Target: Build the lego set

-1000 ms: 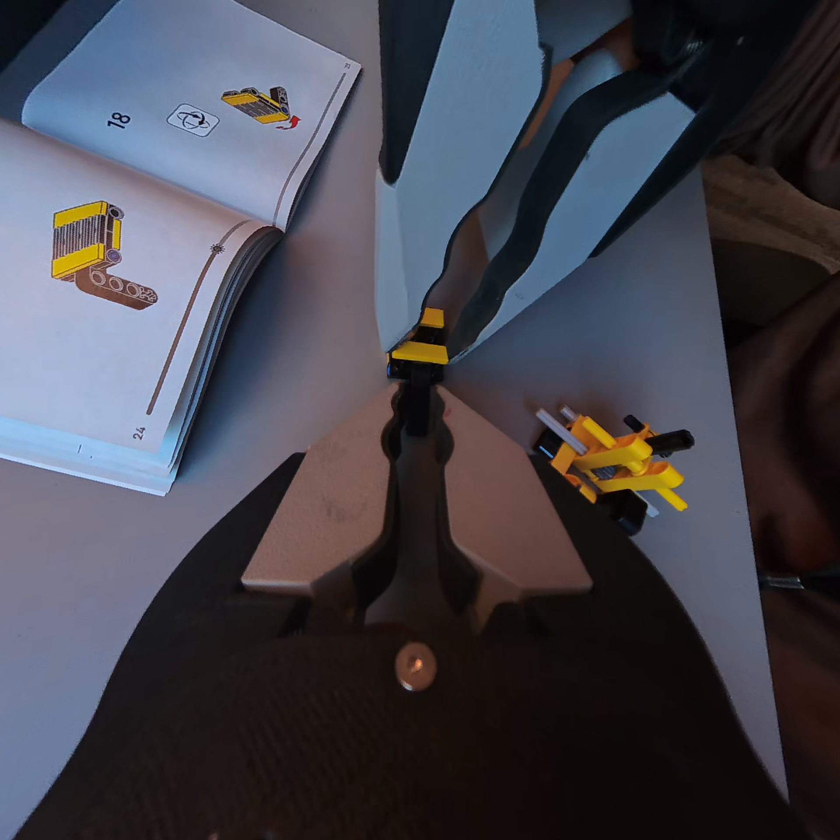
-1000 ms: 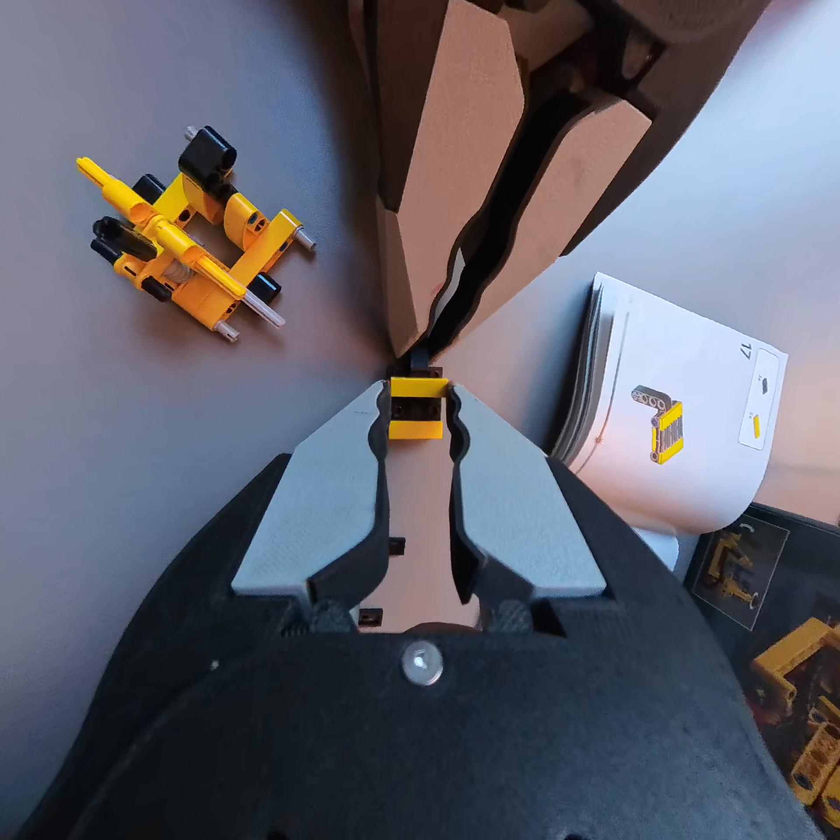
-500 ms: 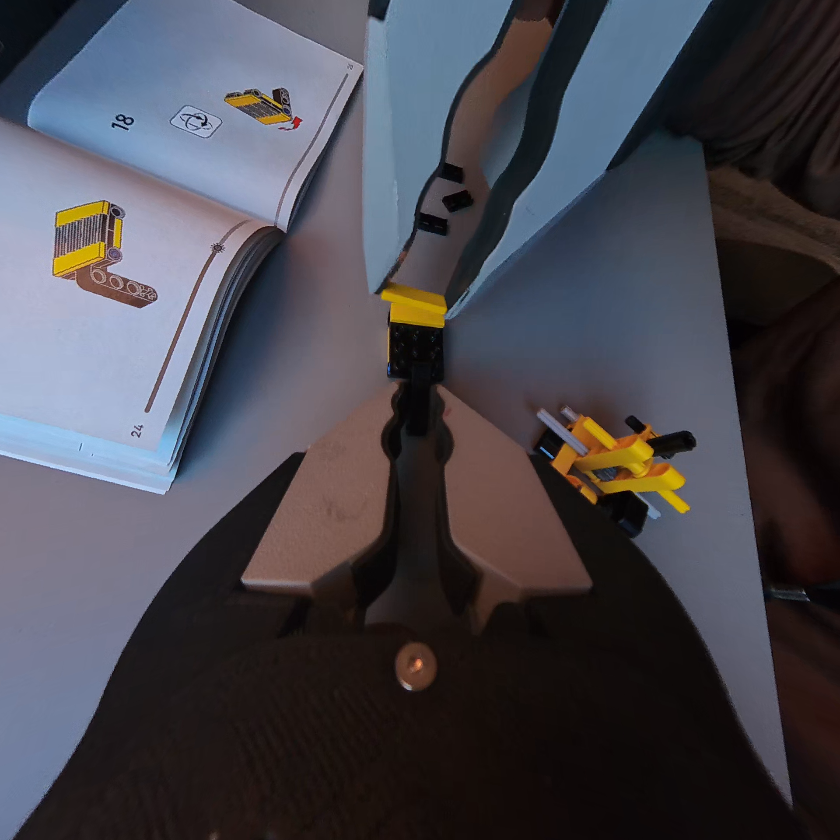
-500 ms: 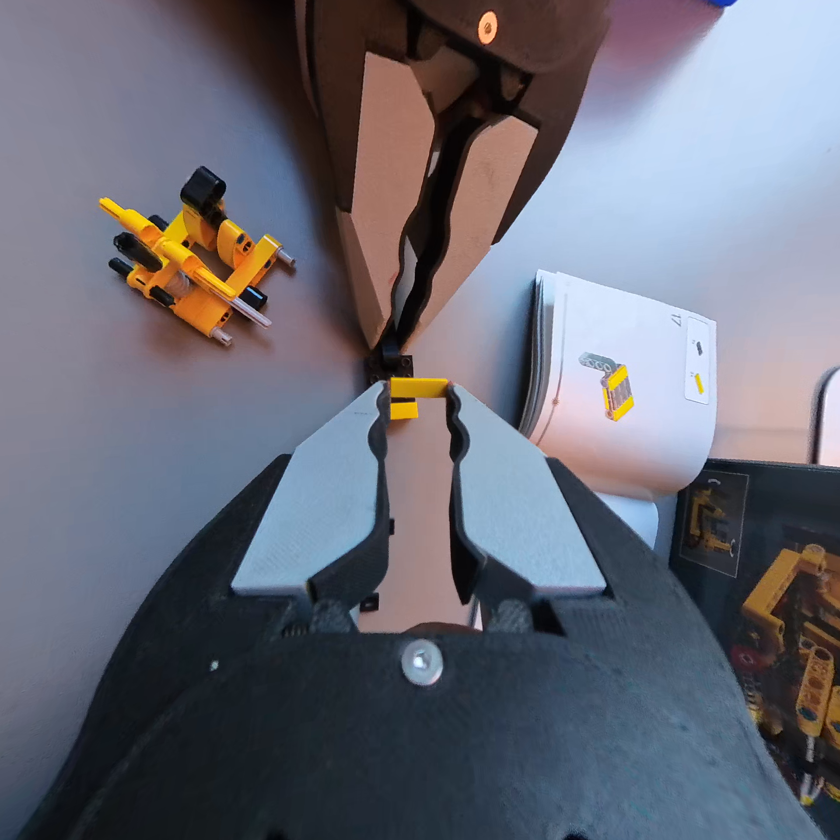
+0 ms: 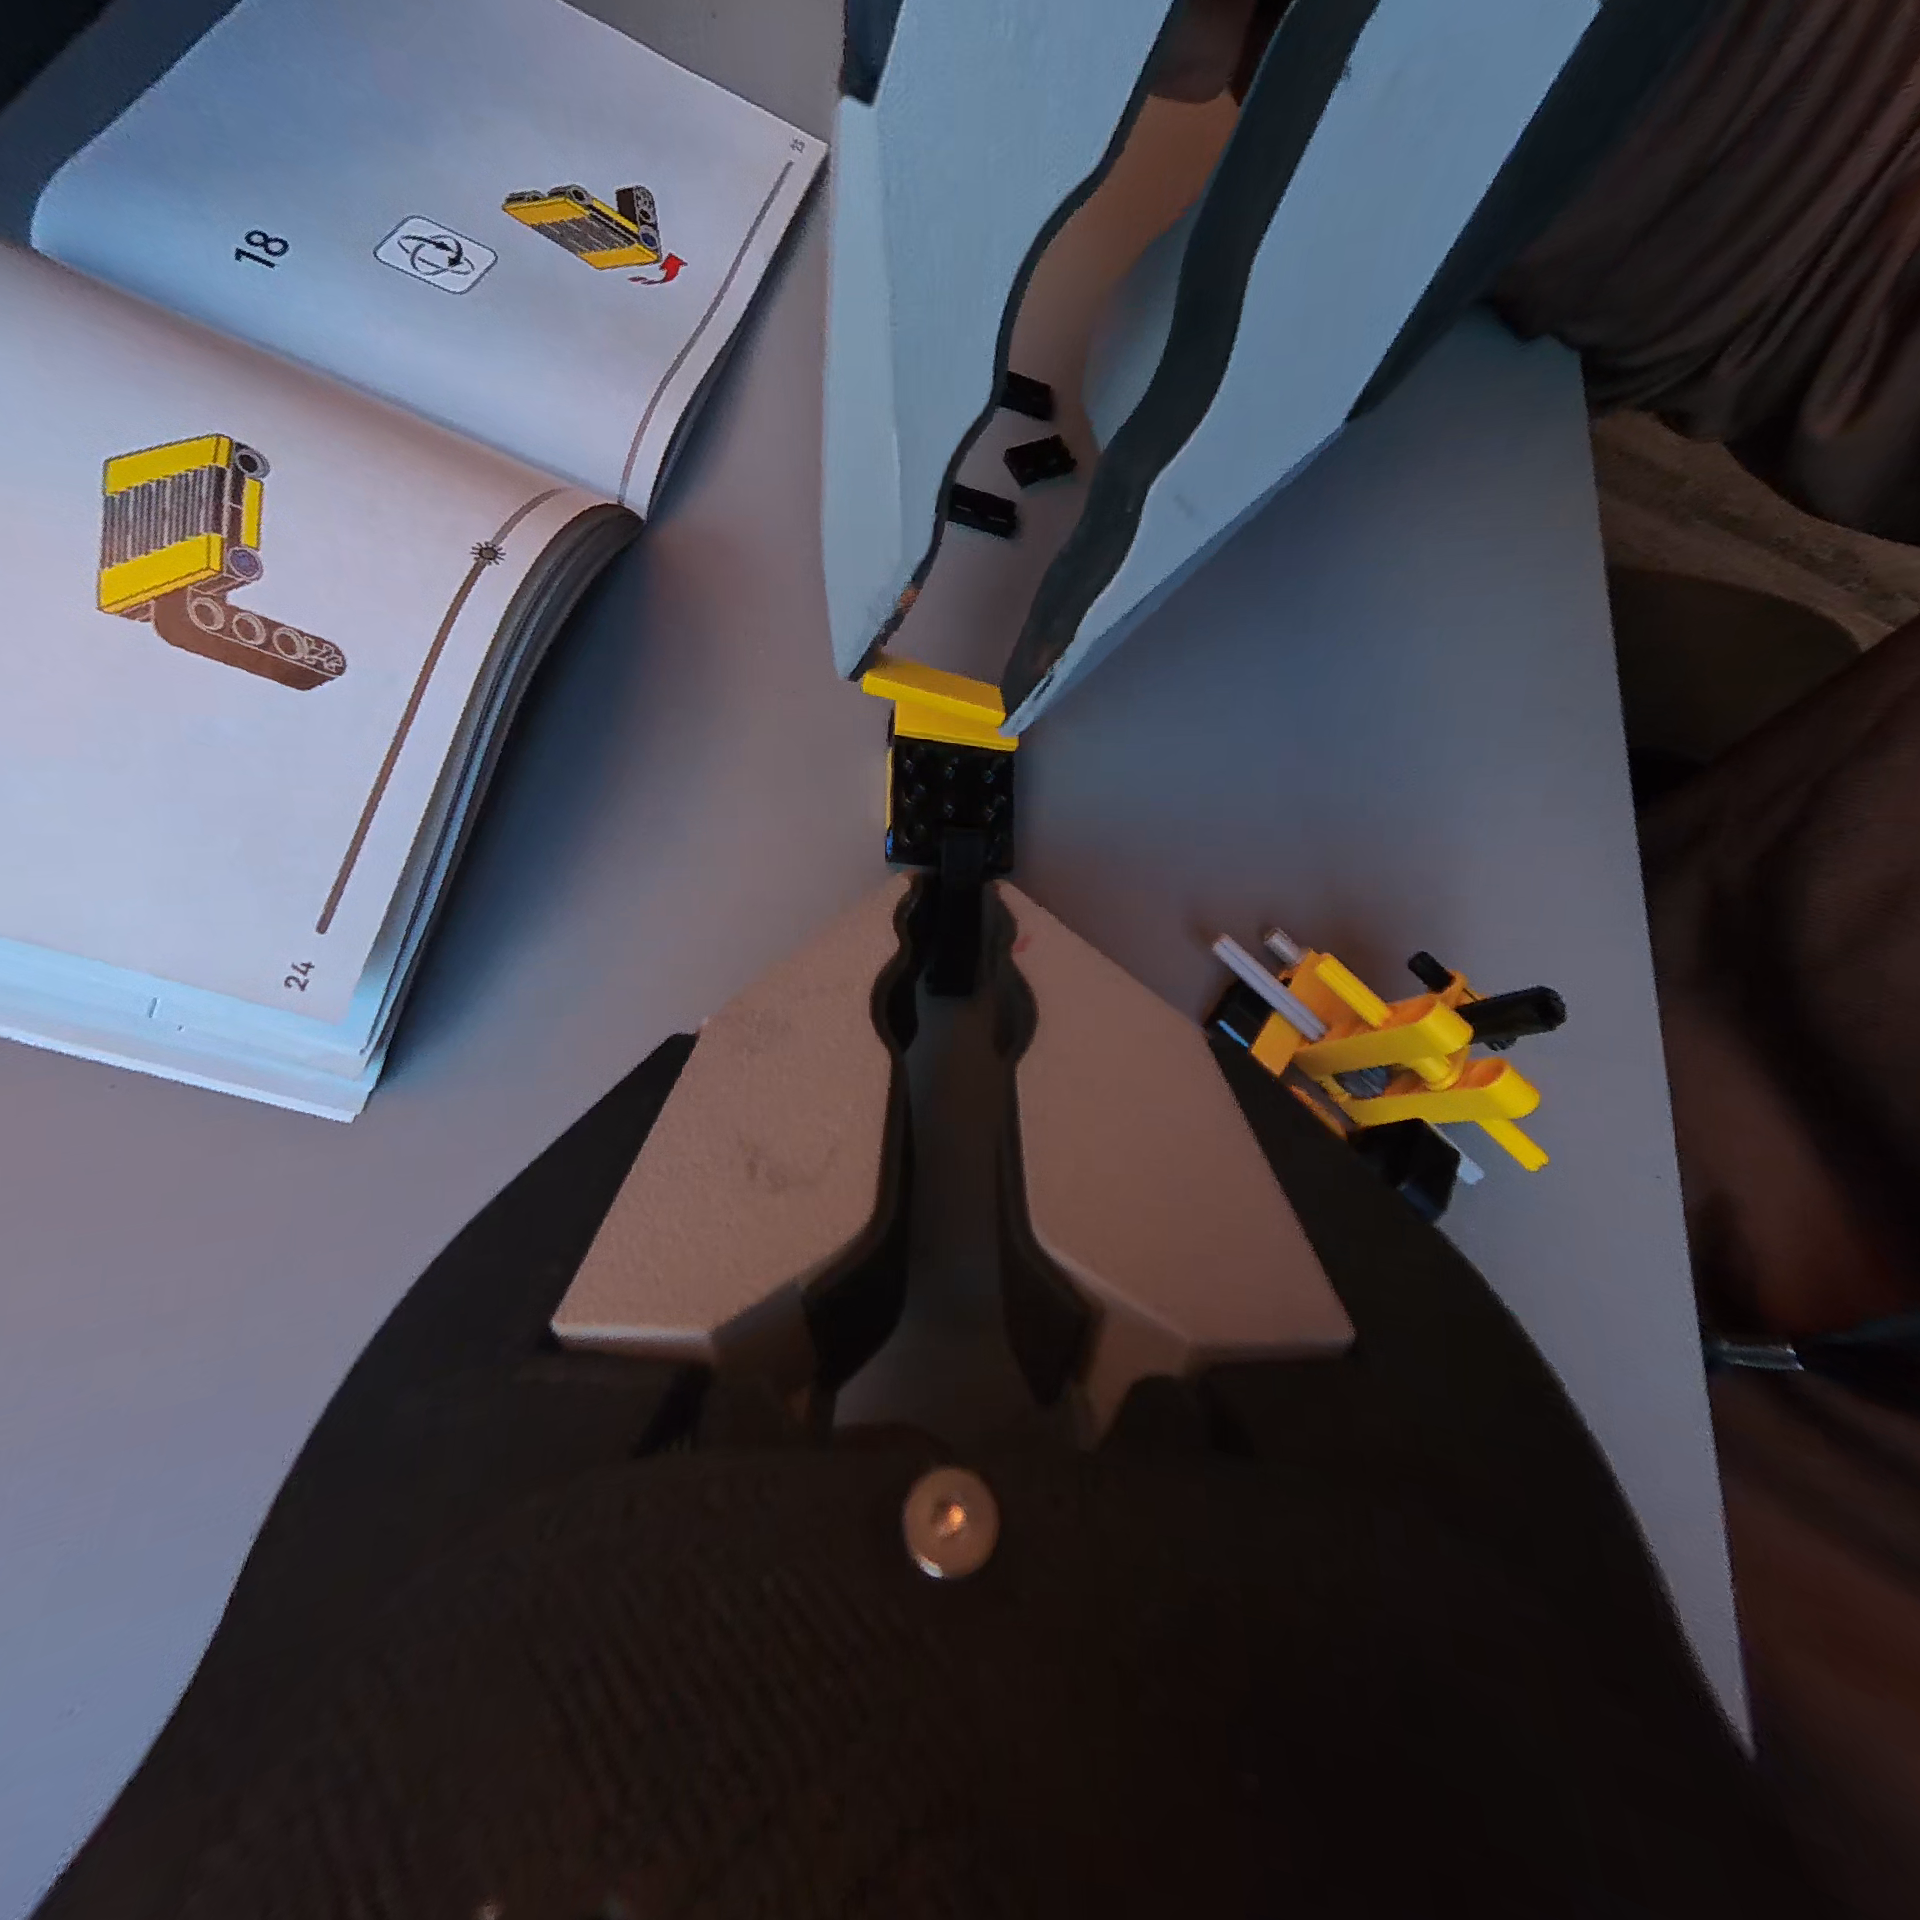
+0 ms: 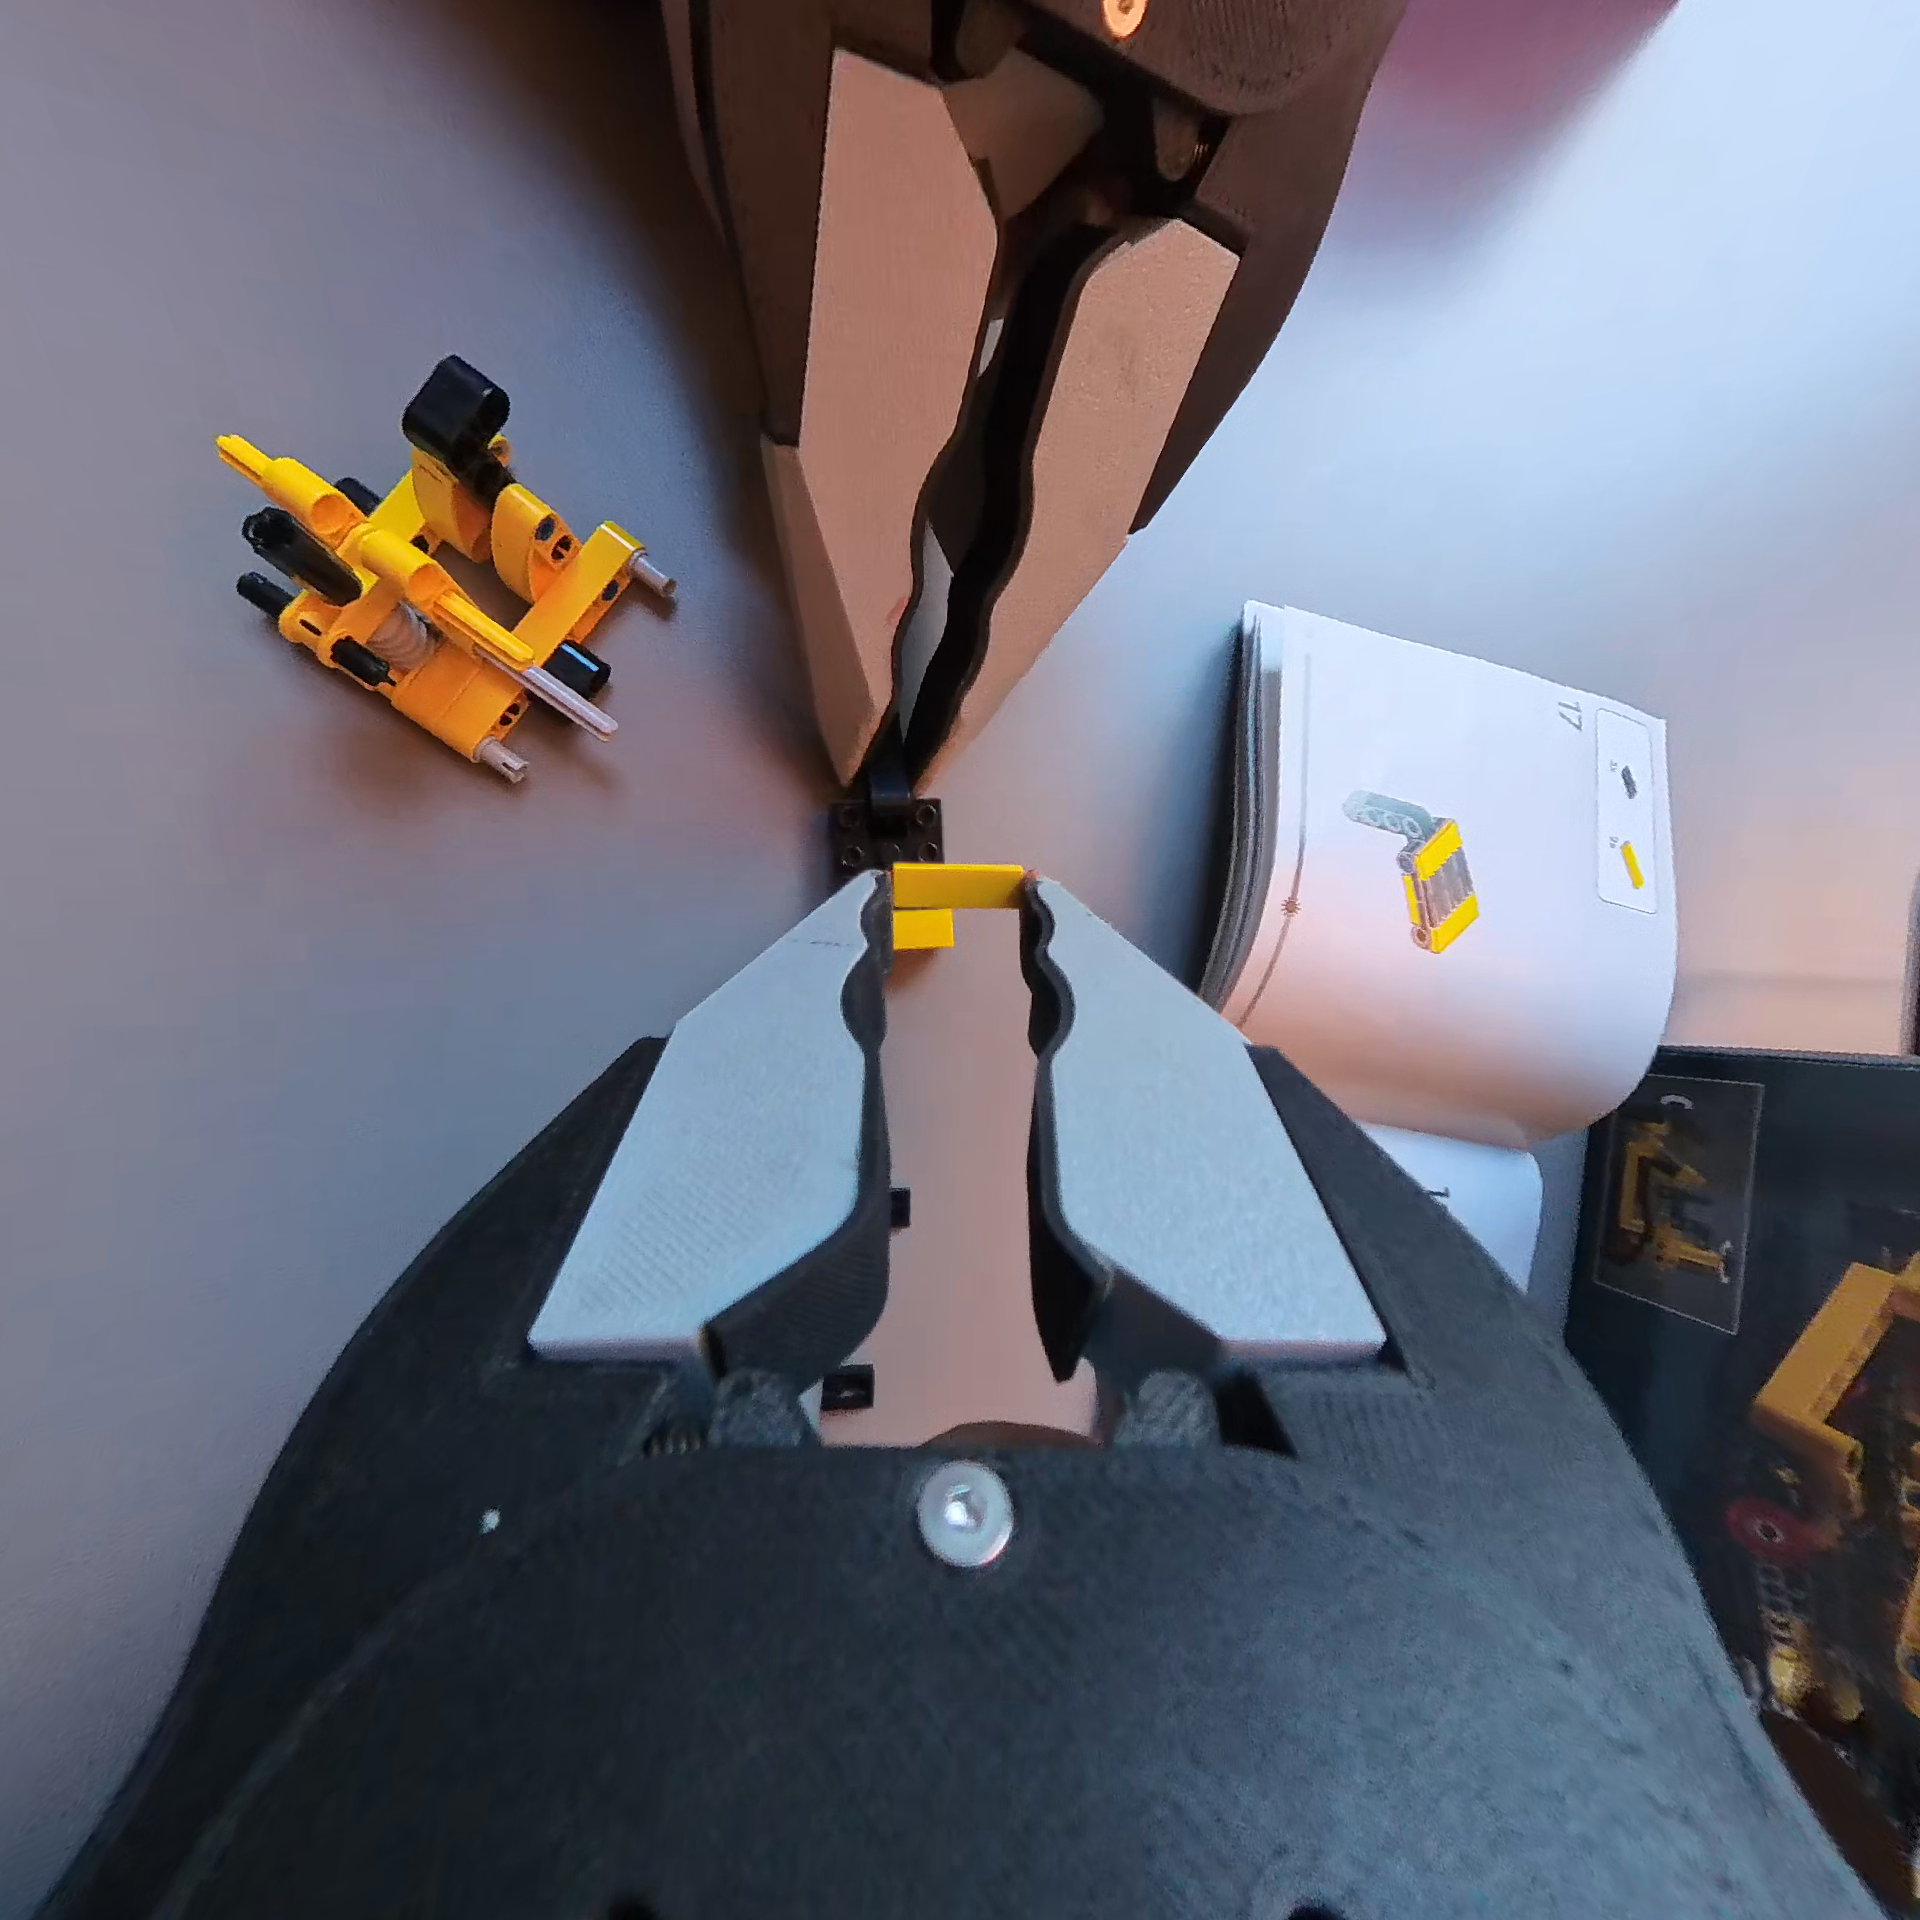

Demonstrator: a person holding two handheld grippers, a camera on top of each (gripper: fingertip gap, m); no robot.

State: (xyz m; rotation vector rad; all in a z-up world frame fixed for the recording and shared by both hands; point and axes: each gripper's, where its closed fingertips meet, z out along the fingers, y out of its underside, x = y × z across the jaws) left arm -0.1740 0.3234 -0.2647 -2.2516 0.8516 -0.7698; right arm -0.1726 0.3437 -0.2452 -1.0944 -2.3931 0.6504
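Lego tile (image 6: 957, 885), yellow, pinched between right gripper (image 6: 954, 900) tips, meets black plate (image 5: 951, 805) clamped by left gripper (image 5: 954, 902); printed booklet (image 5: 312, 540) lies nearby.

A smooth grey table (image 5: 1299, 644) filled most of both views, its right edge running down the right of the left wrist frame. Beyond it hung dark brown fabric (image 5: 1766, 208). Warm, pinkish light tinted the surface in the right wrist view.
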